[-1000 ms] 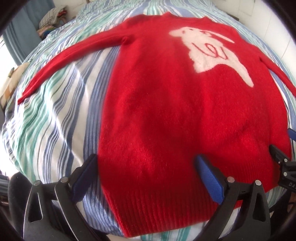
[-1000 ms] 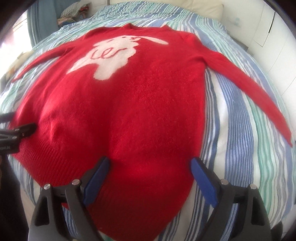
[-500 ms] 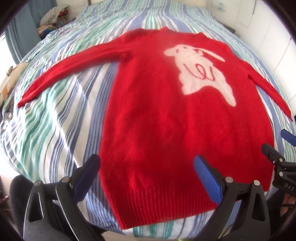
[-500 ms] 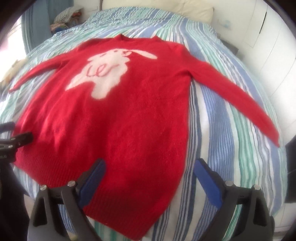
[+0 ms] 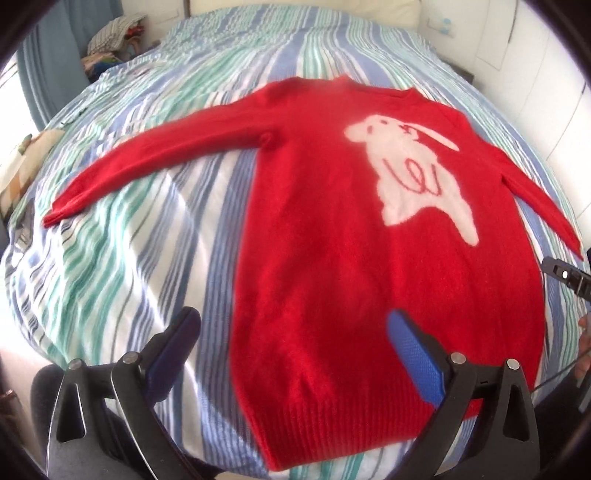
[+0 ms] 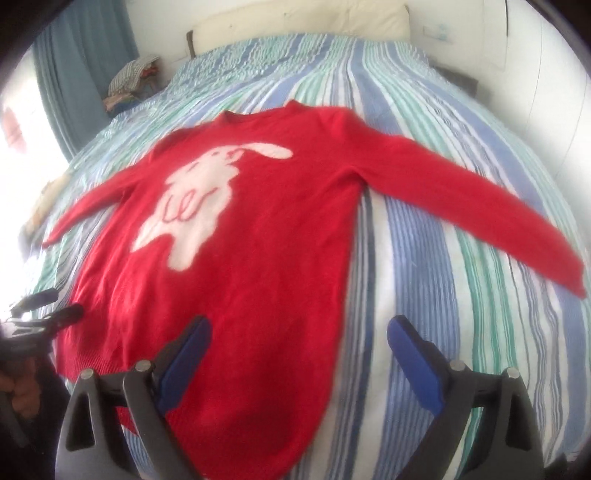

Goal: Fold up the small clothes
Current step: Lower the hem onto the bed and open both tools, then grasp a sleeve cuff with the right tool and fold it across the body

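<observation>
A red sweater (image 5: 343, 258) with a white rabbit design (image 5: 410, 173) lies flat, face up, on the striped bed, both sleeves spread out. It also shows in the right wrist view (image 6: 258, 258). My left gripper (image 5: 291, 350) is open and empty, held above the sweater's lower left hem. My right gripper (image 6: 299, 354) is open and empty, above the lower right hem. The right gripper's tip shows at the right edge of the left wrist view (image 5: 565, 277), and the left gripper's tip at the left edge of the right wrist view (image 6: 44, 317).
The bed has a blue, green and white striped cover (image 5: 122, 258). A pile of clothes (image 5: 110, 40) sits at the far left beside a blue curtain (image 6: 74, 74). White cupboards (image 5: 546, 74) stand to the right. A cream pillow (image 6: 332, 18) lies at the head.
Both grippers have pulled back and up from the sweater's hem, so more of the sweater and bed is in view. Both stay open. The sweater has not moved.
</observation>
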`<control>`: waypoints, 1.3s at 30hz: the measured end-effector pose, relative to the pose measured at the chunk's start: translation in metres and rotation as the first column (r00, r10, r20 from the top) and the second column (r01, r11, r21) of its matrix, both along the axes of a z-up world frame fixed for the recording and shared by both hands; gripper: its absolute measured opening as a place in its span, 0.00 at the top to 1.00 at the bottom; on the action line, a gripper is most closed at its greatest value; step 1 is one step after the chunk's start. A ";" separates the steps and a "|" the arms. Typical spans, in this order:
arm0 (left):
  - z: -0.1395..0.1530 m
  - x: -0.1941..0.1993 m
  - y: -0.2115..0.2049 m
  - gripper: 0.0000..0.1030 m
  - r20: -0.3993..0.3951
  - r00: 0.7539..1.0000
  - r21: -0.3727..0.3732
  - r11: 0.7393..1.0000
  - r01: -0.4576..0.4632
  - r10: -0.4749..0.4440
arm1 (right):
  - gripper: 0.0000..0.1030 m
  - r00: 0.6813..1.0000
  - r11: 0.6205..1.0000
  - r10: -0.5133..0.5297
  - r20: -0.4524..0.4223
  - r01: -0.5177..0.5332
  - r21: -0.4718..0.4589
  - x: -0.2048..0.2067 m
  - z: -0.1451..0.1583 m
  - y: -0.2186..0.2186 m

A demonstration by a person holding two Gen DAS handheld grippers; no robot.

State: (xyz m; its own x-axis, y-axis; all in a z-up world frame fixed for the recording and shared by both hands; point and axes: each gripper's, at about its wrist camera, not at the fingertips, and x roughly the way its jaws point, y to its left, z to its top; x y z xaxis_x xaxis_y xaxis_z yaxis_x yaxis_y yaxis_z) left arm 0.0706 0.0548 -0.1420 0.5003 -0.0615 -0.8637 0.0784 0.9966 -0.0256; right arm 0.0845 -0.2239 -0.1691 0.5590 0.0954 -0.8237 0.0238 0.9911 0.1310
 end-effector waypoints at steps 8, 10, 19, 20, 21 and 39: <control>0.000 0.004 0.037 0.02 0.021 0.994 -0.037 0.993 -0.111 0.112 | 0.16 0.864 0.803 -0.503 -0.030 0.479 0.354 -0.009 -0.010 -0.220; -0.008 0.005 0.037 0.02 -0.002 0.992 -0.034 0.992 -0.123 0.123 | 0.22 0.798 0.701 -0.600 -0.051 0.556 0.447 -0.026 -0.020 -0.260; -0.021 0.007 0.028 0.02 0.012 0.992 -0.009 0.992 -0.125 0.125 | 0.47 0.610 0.429 -0.788 -0.083 0.640 0.637 -0.037 -0.045 -0.326; -0.023 0.007 0.029 0.02 0.013 0.991 -0.008 0.991 -0.131 0.131 | 0.50 0.600 0.420 -0.795 -0.089 0.650 0.634 -0.033 -0.045 -0.329; -0.024 0.007 0.030 0.02 0.009 0.990 -0.009 0.990 -0.140 0.140 | 0.60 0.594 0.416 -0.798 -0.098 0.662 0.623 -0.030 -0.046 -0.329; -0.037 0.005 0.082 0.02 0.116 0.952 -0.019 0.959 -0.283 0.283 | 0.95 0.934 0.992 -0.019 0.356 -0.027 0.124 0.169 0.192 -0.045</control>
